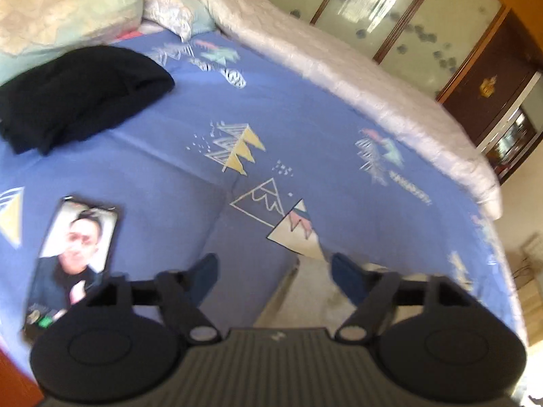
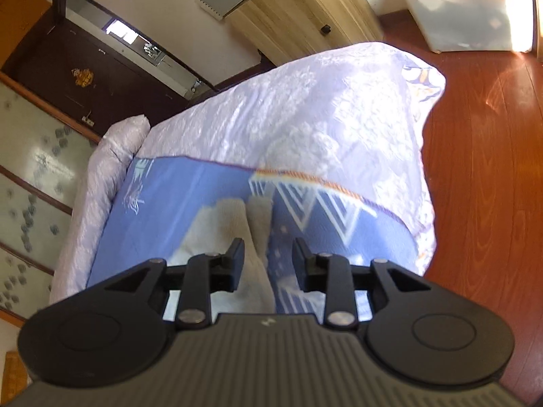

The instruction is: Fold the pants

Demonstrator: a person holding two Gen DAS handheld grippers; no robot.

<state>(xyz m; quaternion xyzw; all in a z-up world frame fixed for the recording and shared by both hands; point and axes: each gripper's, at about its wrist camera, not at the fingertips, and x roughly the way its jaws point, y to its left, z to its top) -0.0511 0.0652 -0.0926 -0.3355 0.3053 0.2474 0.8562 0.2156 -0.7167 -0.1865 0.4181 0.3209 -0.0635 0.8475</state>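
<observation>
Light beige pants lie on the blue patterned bed sheet. In the left wrist view a beige piece of them shows between my left gripper's wide-open fingers, just below the tips. In the right wrist view the beige pants stretch away ahead of my right gripper, which is open and empty just above them. A black folded garment rests on the sheet at the far left.
A phone with a lit screen lies on the sheet at the left. Pillows and a white quilt line the bed's edges. The quilt covers the bed's end. Wooden floor and a plastic bin are beyond.
</observation>
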